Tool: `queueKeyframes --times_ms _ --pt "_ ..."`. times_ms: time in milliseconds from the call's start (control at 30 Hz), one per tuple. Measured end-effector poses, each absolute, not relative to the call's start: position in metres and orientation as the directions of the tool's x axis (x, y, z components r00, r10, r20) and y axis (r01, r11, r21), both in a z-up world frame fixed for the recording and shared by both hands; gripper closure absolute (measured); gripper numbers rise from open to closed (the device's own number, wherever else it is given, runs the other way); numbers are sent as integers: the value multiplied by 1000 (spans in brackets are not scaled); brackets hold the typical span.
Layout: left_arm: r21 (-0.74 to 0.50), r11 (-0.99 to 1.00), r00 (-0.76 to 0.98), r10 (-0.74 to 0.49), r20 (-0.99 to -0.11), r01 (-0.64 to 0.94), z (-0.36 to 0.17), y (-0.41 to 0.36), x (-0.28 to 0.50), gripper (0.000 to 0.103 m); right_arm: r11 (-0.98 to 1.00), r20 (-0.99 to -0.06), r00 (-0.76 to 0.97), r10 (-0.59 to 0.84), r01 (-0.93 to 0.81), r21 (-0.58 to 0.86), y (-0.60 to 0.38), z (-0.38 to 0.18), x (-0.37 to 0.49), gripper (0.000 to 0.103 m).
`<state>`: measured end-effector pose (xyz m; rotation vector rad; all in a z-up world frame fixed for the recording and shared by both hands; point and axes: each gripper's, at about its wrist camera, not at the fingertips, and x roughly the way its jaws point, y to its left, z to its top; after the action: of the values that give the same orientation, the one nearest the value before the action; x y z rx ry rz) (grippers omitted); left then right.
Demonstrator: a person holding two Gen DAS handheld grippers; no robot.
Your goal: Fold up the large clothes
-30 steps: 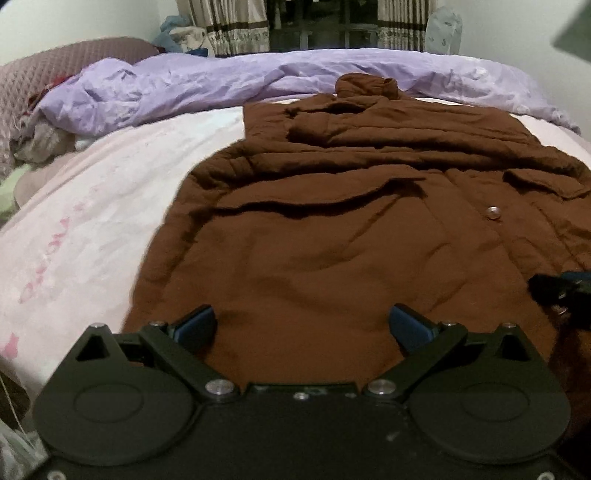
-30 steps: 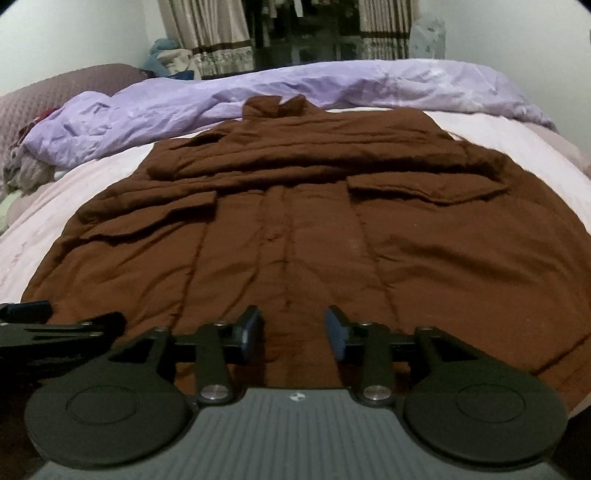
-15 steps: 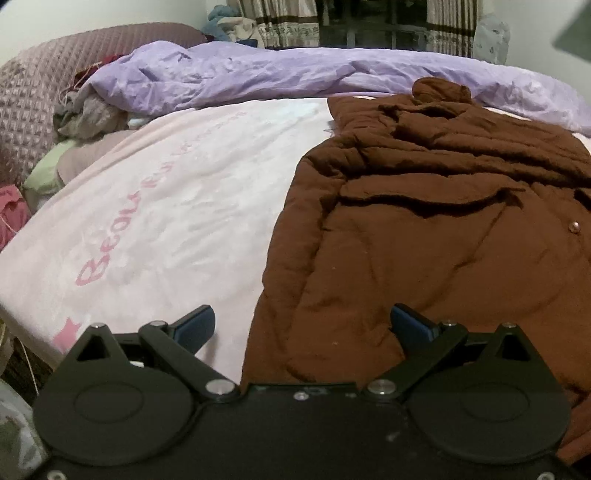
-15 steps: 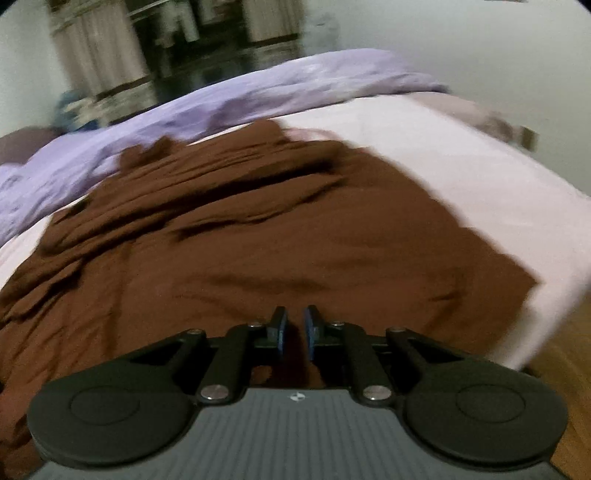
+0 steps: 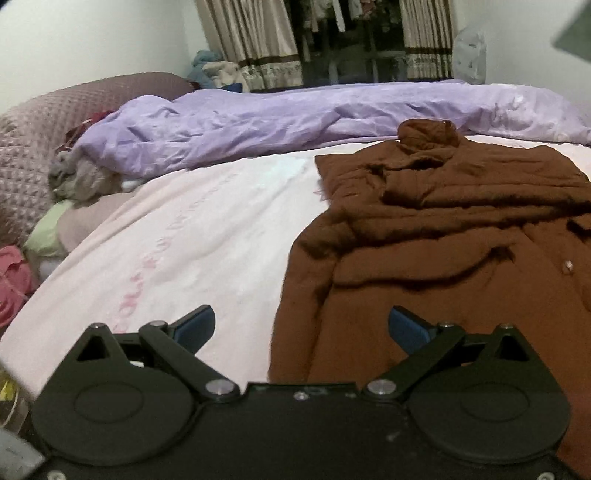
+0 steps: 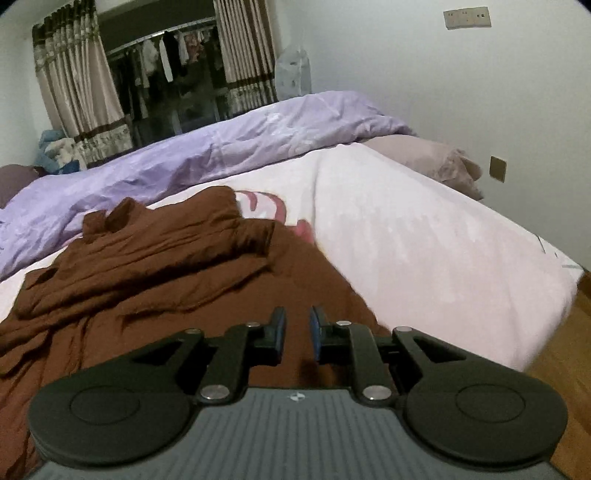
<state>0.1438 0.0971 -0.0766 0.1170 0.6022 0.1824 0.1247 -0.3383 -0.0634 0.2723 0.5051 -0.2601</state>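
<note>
One brown padded coat [image 5: 461, 266] at our twelve o'clock looks soft and bulky; we would take its hem corners. Our left gripper [image 5: 301, 326] is wide open over its edge, and our right gripper [image 6: 297, 328], with jaws just reopening slightly, is nearly closed and holds nothing.

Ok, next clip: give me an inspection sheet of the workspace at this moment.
Surface: bed, pale pink sheet with faint lettering.
Job's things: brown coat spread out, collar toward the duvet, upper part rumpled in folds.
Clutter: purple duvet bunched along the far side; crumpled clothes beside it; pillow at a far corner.
Grippers: left gripper wide open, nothing between; right gripper over the coat, jaws just opened slightly to a narrow gap, no cloth pinched.
Cables: nothing seen.
Surroundings: curtains, hanging clothes, wall socket, wood floor.
</note>
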Motion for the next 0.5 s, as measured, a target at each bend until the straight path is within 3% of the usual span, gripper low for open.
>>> queueKeyframes --times_ms 167,367,500 --pt "166 978 833 193 -519 -123 -57 85 202 1 954 -498 857 -134 248 169 -317 -55 171 82" --pt "159 984 904 134 -406 -75 -36 66 271 0 962 -463 886 5 122 244 -299 -37 254 82" --pt "185 976 863 190 -468 -115 -56 76 312 1 963 -521 854 7 134 234 -306 -48 305 82"
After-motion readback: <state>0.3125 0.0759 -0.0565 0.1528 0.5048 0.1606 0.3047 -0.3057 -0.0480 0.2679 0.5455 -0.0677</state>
